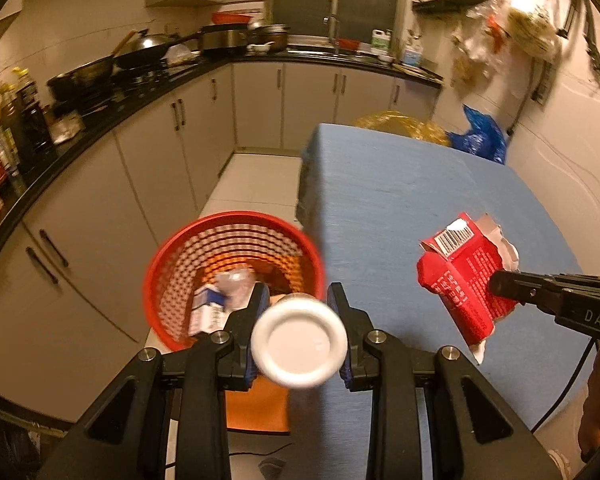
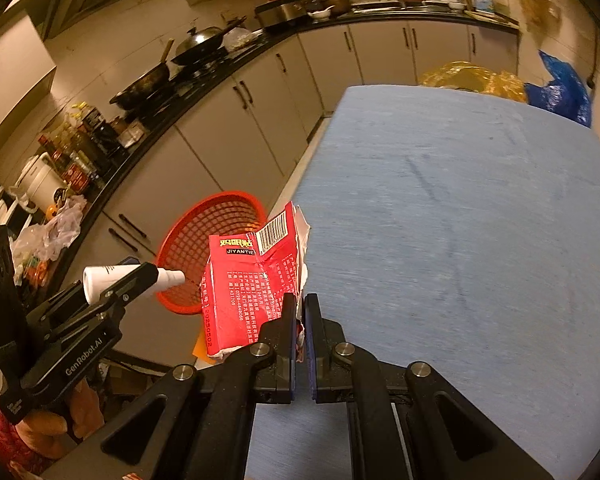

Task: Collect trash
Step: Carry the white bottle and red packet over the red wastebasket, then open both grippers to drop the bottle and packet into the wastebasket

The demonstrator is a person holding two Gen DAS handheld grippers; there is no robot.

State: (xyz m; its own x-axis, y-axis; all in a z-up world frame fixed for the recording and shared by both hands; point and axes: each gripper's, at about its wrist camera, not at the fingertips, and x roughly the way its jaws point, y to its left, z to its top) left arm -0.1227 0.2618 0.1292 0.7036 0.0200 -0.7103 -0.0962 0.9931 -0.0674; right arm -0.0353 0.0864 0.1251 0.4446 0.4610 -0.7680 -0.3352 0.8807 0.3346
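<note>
Your left hand-held gripper (image 1: 298, 300) pinches a white bottle (image 1: 299, 348) just before the red basket (image 1: 236, 280), which already holds a blue-and-white carton (image 1: 208, 308). Your right hand-held gripper (image 2: 299, 304) clamps a torn red packet (image 2: 252, 280) above the blue table (image 2: 460, 220). Both pieces remain undeposited; the visible tabletop shows nothing further.

A white plastic bottle (image 1: 299, 345) with a narrow neck is held off the worktop, its round base toward the left wrist camera and its neck aimed at the red mesh basket (image 1: 236, 236). That basket already holds a blue-and-white carton (image 1: 207, 308) and crumpled wrapping. A torn, flattened red carton (image 2: 252, 280) with a barcode hangs above the blue worktop's edge.
</note>
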